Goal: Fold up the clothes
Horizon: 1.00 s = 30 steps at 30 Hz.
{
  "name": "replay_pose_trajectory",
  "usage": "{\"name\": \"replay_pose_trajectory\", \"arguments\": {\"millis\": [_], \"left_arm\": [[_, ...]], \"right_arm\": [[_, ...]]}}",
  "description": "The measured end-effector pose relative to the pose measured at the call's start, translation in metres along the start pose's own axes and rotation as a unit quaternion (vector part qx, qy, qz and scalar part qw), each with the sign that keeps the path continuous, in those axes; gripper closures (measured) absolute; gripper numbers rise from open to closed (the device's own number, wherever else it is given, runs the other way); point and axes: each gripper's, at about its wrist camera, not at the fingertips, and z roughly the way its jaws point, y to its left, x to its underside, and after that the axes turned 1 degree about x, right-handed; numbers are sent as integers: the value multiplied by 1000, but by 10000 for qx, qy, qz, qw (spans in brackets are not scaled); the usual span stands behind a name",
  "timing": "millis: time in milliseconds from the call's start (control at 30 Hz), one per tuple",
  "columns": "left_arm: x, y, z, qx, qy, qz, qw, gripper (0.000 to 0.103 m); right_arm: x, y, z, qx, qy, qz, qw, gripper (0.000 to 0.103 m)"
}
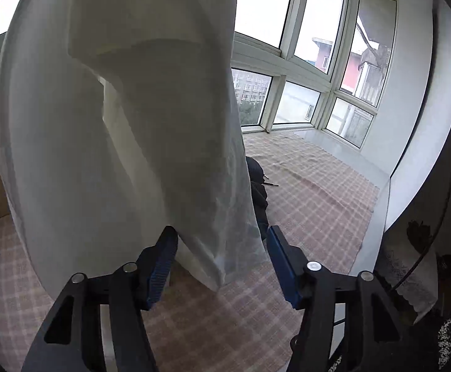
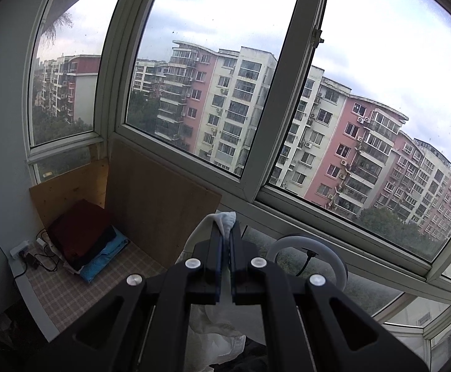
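Observation:
A white garment (image 1: 117,124) hangs in the air and fills the left half of the left wrist view. Its lower corner dangles between the fingers of my left gripper (image 1: 222,241), which is open, its blue pads (image 1: 279,257) wide apart and not pinching the cloth. My right gripper (image 2: 227,229) is shut on a bunched edge of the white garment (image 2: 227,218) and holds it high in front of the window. More of the cloth (image 2: 219,334) hangs below the right gripper.
A checked pink cloth (image 1: 312,204) covers the platform below, with a dark garment (image 1: 258,186) lying on it. A stack of folded clothes (image 2: 86,238) sits in the corner by wooden boards (image 2: 160,198). A white ring light (image 2: 312,248) stands near the window frame (image 2: 265,117).

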Motion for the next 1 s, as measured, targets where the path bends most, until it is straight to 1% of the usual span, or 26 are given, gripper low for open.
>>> {"name": "replay_pose_trajectory", "arguments": {"millis": [33, 67, 100, 133, 200, 233, 267, 300, 333, 367, 400, 467, 500, 533, 567, 600, 633, 667, 700, 767, 800, 833, 867, 933, 1000], "left_arm": [[3, 6, 3, 174, 30, -207, 9996, 102], [6, 11, -1, 241, -5, -342, 9991, 102], [9, 14, -14, 231, -97, -385, 9989, 102], [13, 16, -35, 113, -197, -290, 9993, 102], [23, 19, -81, -354, -422, 106, 9984, 102], [28, 21, -102, -791, -477, 337, 9952, 102], [33, 28, -116, -1420, -379, 479, 9880, 96], [39, 39, -128, -2050, -186, 514, 9772, 93], [45, 51, -139, -2670, 7, 546, 9621, 93], [50, 64, -149, -3117, 166, 441, 9490, 92], [54, 71, -158, -3241, 188, 234, 9456, 92], [57, 73, -175, -3173, 40, -138, 9482, 92], [56, 65, -180, -3084, -118, -246, 9509, 90], [52, 48, -180, -2888, -357, -239, 9564, 83], [49, 30, -178, -2638, -597, -194, 9625, 70], [46, 12, -174, -2358, -823, -139, 9682, 62], [41, -3, -166, -2072, -955, -97, 9736, 48], [35, -16, -155, -1803, -1012, -76, 9784, 43], [29, -25, -144, -1628, -1037, -125, 9811, 42], [16, -34, -122, -1449, -1027, -351, 9835, 43], [10, -37, -112, -1423, -1000, -486, 9836, 43], [6, -39, -103, -1496, -950, -591, 9824, 43], [3, -37, -94, -1657, -891, -642, 9800, 42], [1, -31, -77, -2065, -758, -730, 9728, 42], [0, -22, -61, -2420, -600, -768, 9654, 72]], "right_arm": [[1, -2, -3, 4, -20, 0, 10000, 99], [2, -6, -6, 18, -38, 16, 10000, 99], [3, -10, -9, 48, -64, 39, 10000, 99], [5, -15, -13, 87, -91, 67, 9999, 99], [6, -25, -19, 142, -117, 126, 9998, 99], [7, -30, -22, 166, -127, 159, 9997, 99], [8, -33, -25, 169, -133, 181, 9996, 99], [8, -35, -28, 155, -137, 196, 9996, 99], [8, -35, -29, 138, -147, 186, 9996, 99], [7, -33, -31, 119, -162, 156, 9997, 99], [6, -29, -31, 94, -174, 119, 9997, 99], [3, -19, -31, 24, -192, 33, 9998, 99], [1, -14, -30, -11, -194, -13, 9998, 99], [-1, -9, -29, -34, -193, -56, 9998, 99], [-3, -3, -28, -61, -193, -94, 9998, 99], [-5, 2, -26, -90, -190, -125, 9997, 99], [-6, 7, -25, -114, -185, -156, 9996, 99], [-7, 12, -24, -135, -181, -189, 9996, 99], [-8, 17, -23, -156, -176, -222, 9995, 99], [-10, 26, -21, -183, -161, -277, 9993, 99], [-11, 28, -20, -180, -147, -292, 9993, 99], [-11, 31, -18, -180, -132, -300, 9993, 99], [-11, 32, -16, -181, -108, -299, 9993, 99], [-10, 32, -10, -178, -37, -290, 9994, 99], [-7, 28, -1, -157, 73, -280, 9995, 99]]}}
